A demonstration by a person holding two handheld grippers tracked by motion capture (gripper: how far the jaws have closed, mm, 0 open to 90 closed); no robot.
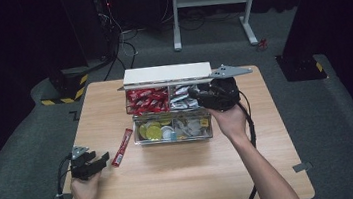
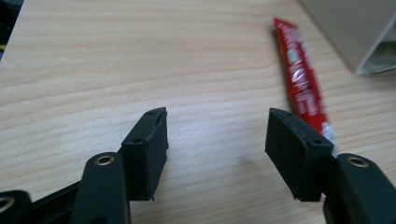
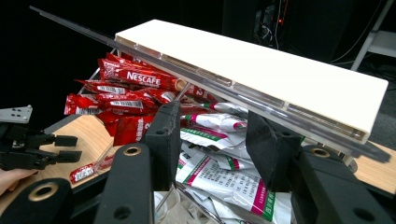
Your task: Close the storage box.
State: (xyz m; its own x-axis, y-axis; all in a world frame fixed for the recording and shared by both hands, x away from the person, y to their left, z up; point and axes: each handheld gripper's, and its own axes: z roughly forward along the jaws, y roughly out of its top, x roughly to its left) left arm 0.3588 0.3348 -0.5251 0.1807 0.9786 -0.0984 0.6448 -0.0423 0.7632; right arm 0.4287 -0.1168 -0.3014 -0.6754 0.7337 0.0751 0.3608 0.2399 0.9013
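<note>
Left tool (image 1: 92, 163) sits spread and empty on the worktop (image 1: 183, 179), with the loose red sachet (image 1: 122, 147) just beside its right jaw; our right tool (image 1: 203, 95) hovers spread over the white sachets (image 3: 219, 154) in the clear organiser box (image 1: 171, 112), under the raised white lid (image 3: 261, 65). Likely risks, in our view: the right tool knocks the lid or pinches several sachets at once, since they lie piled and overlapping. We can't read what's in the front compartments beyond yellow discs (image 1: 152, 130), and the right tool's jaw tips are hard to make out from above.
</note>
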